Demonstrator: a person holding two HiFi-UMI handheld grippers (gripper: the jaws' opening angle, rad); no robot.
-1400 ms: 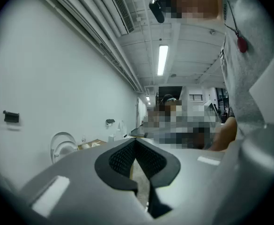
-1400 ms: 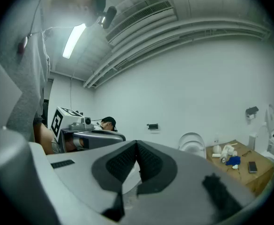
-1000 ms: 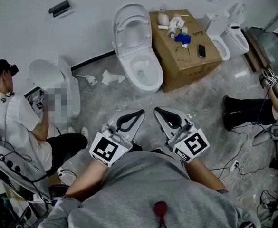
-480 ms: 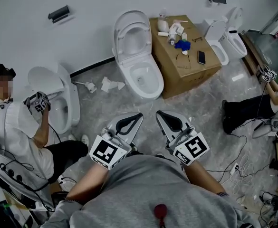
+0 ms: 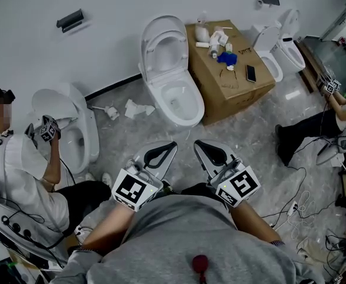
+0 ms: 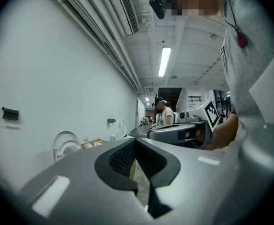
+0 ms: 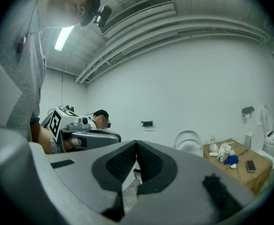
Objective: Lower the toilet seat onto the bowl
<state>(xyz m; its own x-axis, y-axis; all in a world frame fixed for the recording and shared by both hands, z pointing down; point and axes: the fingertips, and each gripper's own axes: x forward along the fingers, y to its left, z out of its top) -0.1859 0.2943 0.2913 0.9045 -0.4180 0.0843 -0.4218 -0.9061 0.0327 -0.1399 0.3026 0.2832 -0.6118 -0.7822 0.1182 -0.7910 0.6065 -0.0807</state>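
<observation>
The left gripper (image 5: 171, 145) and the right gripper (image 5: 199, 143) are pointing side by side toward 12 o'clock in the head view, each with its jaws clenched together on nothing. The toilet seat (image 5: 151, 49) is standing raised at 12 o'clock, well apart from both grippers, behind the open bowl (image 5: 158, 99). A cardboard box (image 5: 235, 84) is sitting just beside the bowl at 3 o'clock.

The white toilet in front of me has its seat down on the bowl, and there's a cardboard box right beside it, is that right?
Not quite. The seat is up, tilted back toward the wall, not down on the bowl. The head view shows this. The rest holds: the cardboard box stands right beside the toilet.
</observation>
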